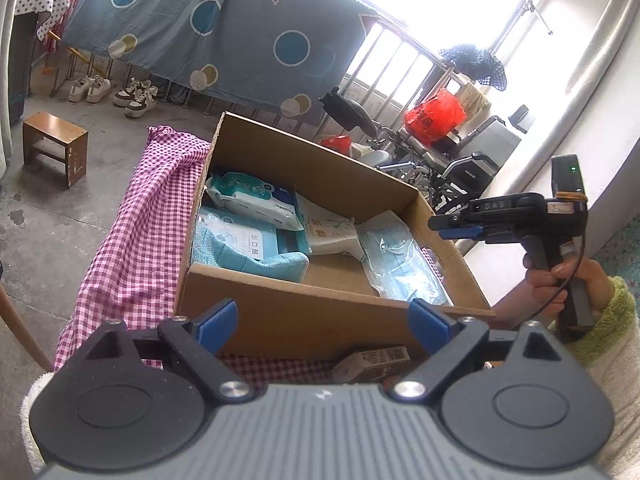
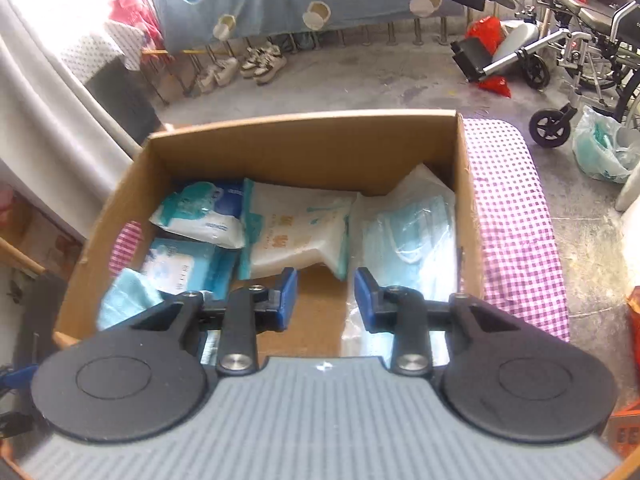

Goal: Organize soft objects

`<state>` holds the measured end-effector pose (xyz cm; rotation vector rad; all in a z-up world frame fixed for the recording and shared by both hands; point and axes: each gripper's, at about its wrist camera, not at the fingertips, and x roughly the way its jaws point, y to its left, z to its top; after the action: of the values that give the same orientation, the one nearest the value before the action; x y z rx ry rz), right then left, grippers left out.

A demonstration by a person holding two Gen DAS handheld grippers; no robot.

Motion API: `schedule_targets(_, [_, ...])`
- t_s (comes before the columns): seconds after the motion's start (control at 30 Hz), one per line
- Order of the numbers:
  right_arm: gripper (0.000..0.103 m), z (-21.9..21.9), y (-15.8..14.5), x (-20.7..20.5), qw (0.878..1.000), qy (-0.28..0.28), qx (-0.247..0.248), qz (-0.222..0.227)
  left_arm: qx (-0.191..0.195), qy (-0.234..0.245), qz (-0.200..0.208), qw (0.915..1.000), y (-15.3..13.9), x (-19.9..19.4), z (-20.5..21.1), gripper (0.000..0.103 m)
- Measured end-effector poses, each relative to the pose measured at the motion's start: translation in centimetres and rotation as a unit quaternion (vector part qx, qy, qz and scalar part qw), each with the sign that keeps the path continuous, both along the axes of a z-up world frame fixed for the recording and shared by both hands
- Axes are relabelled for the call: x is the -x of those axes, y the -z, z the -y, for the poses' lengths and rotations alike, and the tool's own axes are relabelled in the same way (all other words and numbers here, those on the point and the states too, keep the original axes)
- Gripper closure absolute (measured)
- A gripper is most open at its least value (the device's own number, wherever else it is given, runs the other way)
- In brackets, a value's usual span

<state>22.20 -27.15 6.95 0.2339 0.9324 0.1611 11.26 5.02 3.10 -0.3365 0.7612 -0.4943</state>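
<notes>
Clearly, "DAS" is printed on the right tool [image 1: 440, 229], tilted down over the cardboard box [image 1: 304, 316]. It is partly open and empty. Nearer, the left tool [image 1: 324, 320] gapes wide, empty.

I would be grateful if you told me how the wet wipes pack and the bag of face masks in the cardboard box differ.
The wet wipes pack is an opaque, plump, printed white and teal packet; the bag of face masks is clear plastic, flatter, showing pale blue masks inside. The wipes pack lies in the far left part of the cardboard box, while the mask bag runs along the right wall, from the far corner toward the near side. Both are soft packets lying loose inside the box.
</notes>
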Motion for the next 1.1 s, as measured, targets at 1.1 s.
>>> schedule_targets(1.1, [0.026, 2.9, 9.5, 26.7, 0.953, 0.059, -0.296, -0.013, -0.051, 0.251, -0.158, 0.9536, 10.3, 2.8, 11.1, 0.013])
